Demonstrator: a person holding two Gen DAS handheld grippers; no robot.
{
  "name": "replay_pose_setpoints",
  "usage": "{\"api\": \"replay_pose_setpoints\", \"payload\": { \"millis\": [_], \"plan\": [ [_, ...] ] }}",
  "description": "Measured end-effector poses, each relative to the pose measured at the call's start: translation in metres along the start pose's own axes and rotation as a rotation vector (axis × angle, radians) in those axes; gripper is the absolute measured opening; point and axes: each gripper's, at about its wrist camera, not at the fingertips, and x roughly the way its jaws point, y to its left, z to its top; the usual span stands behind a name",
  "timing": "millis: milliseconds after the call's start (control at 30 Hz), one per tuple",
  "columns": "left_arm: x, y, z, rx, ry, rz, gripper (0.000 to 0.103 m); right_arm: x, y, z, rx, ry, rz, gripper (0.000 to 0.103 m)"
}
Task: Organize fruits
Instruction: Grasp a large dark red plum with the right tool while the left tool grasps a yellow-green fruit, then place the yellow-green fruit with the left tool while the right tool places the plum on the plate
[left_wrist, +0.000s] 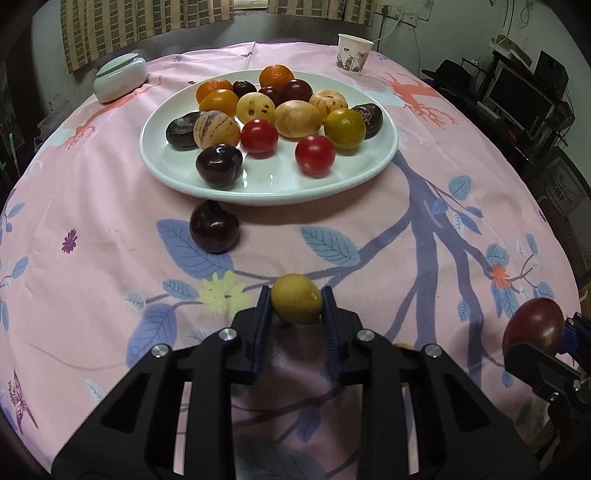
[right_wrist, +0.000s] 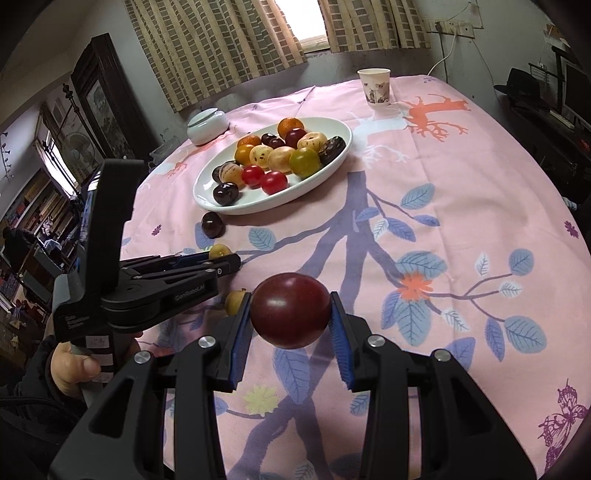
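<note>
The left claw (left_wrist: 296, 301) is clamped on a small yellow fruit (left_wrist: 296, 302) low over the table (left_wrist: 369, 192). The right claw (right_wrist: 291, 317) grips a dark red plum (right_wrist: 291, 310). Ahead, a dark cherry (left_wrist: 214, 227) lies just beside the white plate (left_wrist: 266, 184) of fruits.

Paper cup (left_wrist: 353, 54) at far edge of pink floral tablecloth (left_wrist: 110, 236); lidded white jar (left_wrist: 120, 76) far left, checked curtains (right_wrist: 221, 48) behind.
</note>
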Motion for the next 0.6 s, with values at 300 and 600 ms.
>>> {"api": "replay_pose_setpoints", "payload": {
  "millis": [300, 600],
  "plan": [
    [-0.027, 0.023, -0.01, -0.014, -0.03, -0.048, 0.027, 0.015, 0.026, 0.01, -0.028, 0.01, 0.001, 0.04],
    [-0.055, 0.062, -0.009, -0.056, -0.074, -0.057, 0.027, 0.032, 0.057, 0.023, -0.08, 0.046, 0.007, 0.04]
  ]
}}
